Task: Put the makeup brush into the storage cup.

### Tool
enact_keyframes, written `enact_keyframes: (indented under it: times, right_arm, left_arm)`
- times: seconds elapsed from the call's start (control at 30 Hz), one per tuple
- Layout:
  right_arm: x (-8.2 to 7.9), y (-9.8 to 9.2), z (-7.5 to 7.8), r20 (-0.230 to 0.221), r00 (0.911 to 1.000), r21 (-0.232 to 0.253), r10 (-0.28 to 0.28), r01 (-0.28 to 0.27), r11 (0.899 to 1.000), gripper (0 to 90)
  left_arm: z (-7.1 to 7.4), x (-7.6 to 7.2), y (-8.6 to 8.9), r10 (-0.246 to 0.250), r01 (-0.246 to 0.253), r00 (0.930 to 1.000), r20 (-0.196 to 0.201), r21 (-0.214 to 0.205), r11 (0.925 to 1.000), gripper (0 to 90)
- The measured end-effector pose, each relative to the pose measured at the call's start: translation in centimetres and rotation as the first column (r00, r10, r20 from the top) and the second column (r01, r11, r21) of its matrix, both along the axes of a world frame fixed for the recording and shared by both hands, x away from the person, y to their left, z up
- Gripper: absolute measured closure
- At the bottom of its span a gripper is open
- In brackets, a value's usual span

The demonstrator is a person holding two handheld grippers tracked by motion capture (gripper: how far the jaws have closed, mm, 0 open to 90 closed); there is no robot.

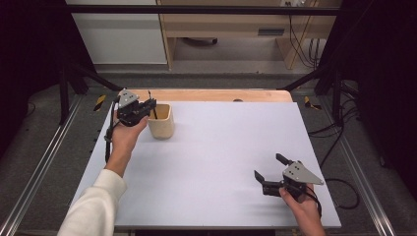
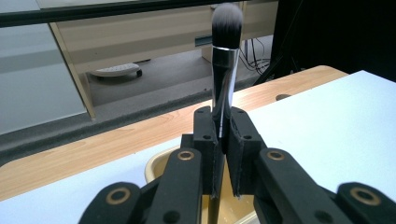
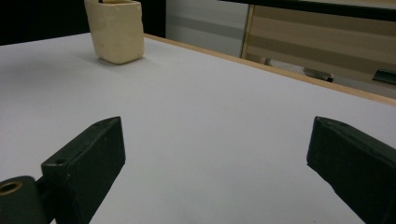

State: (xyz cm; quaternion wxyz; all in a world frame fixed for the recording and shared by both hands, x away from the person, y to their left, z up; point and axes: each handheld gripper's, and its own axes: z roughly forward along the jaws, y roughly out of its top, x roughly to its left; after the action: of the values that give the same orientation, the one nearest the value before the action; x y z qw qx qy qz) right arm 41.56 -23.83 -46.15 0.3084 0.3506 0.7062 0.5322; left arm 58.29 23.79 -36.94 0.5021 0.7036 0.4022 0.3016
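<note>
glossy metal-ferruled brush [image 2: 223,74], matt cream cup [image 1: 161,121], wooden table edge [image 1: 211,95].

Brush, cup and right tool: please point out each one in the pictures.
Brush [image 2: 226,60]: left gripper view, on its silver ferrule.
Cup [image 1: 162,127]: high view, on its front wall.
Right tool [image 1: 269,167]: high view, midway between its open jaws.

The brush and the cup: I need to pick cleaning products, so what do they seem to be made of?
The brush looks to have soft synthetic bristles, dark with pale tips, a shiny metal ferrule that mirrors the light, and a glossy dark handle, maybe plastic or lacquered wood. The cup is matt cream with thick, slightly uneven walls, so possibly ceramic or moulded plastic; the look leaves it open.
</note>
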Motion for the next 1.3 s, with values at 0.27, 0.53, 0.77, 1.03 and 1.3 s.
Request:
enact_keyframes:
  times: [0.27,0.53,0.77,1.03,1.3]
  right_arm:
    - [0.0,0.0,0.0,-0.002,1.0000,-0.001,0.000,0.000,1.000,4.6]
    - [0.0,0.0,0.0,-0.004,1.0000,0.001,-0.001,0.001,1.000,4.7]
    - [0.0,0.0,0.0,-0.003,1.0000,0.005,0.002,-0.002,1.000,4.6]
    - [0.0,0.1,0.2,-0.001,1.0000,0.004,0.007,-0.007,1.000,4.4]
    - [0.0,-0.3,0.2,-0.001,1.0000,0.010,-0.006,0.006,1.000,4.4]
  left_arm:
    - [-0.1,-0.1,0.1,0.002,-0.002,1.0000,0.000,0.006,1.0000,83.1]
    - [-0.5,-0.4,0.0,-0.007,0.007,1.0000,0.000,-0.002,1.0000,80.3]
    - [0.8,-1.6,0.7,0.010,-0.009,0.9990,0.044,-0.025,0.9996,62.1]
    - [2.2,-3.0,1.6,0.011,-0.009,0.9970,0.077,-0.022,0.9997,49.0]
    - [2.5,-3.8,1.6,-0.022,0.024,0.9965,0.081,-0.026,0.9994,42.2]
